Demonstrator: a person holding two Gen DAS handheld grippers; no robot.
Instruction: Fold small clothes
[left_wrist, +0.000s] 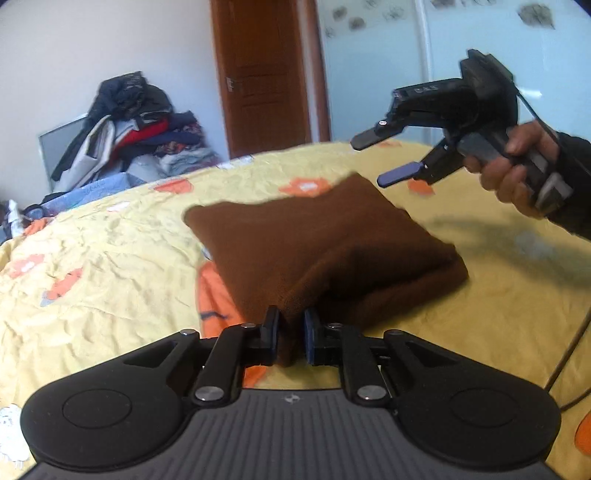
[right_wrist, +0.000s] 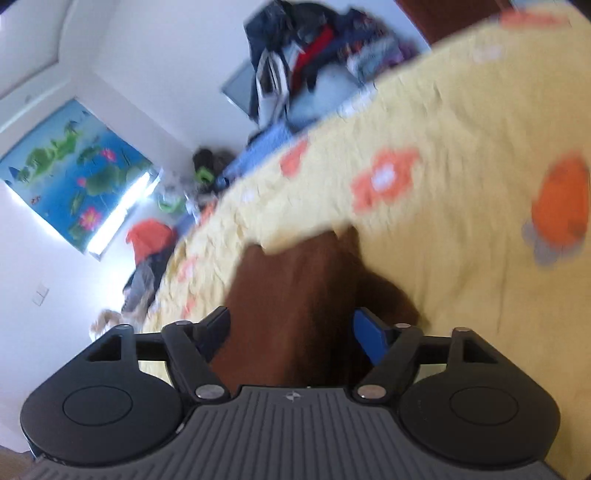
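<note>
A folded brown garment (left_wrist: 325, 240) lies on the yellow flowered quilt (left_wrist: 110, 251). My left gripper (left_wrist: 291, 321) is shut on its near corner, with brown cloth bunched between the pads. In the left wrist view my right gripper (left_wrist: 373, 161) hangs in the air above the garment's far right corner, jaws apart and nothing in them, held by a person's hand (left_wrist: 517, 166). The blurred right wrist view shows the brown garment (right_wrist: 295, 288) below the right gripper (right_wrist: 291, 321), whose fingers stand wide and do not press on the cloth.
A heap of mixed clothes (left_wrist: 129, 122) is piled beyond the bed's far left edge, next to a brown door (left_wrist: 262, 74). A black cable (left_wrist: 569, 362) runs across the quilt at the right. More clothes (right_wrist: 151, 236) lie beside the bed.
</note>
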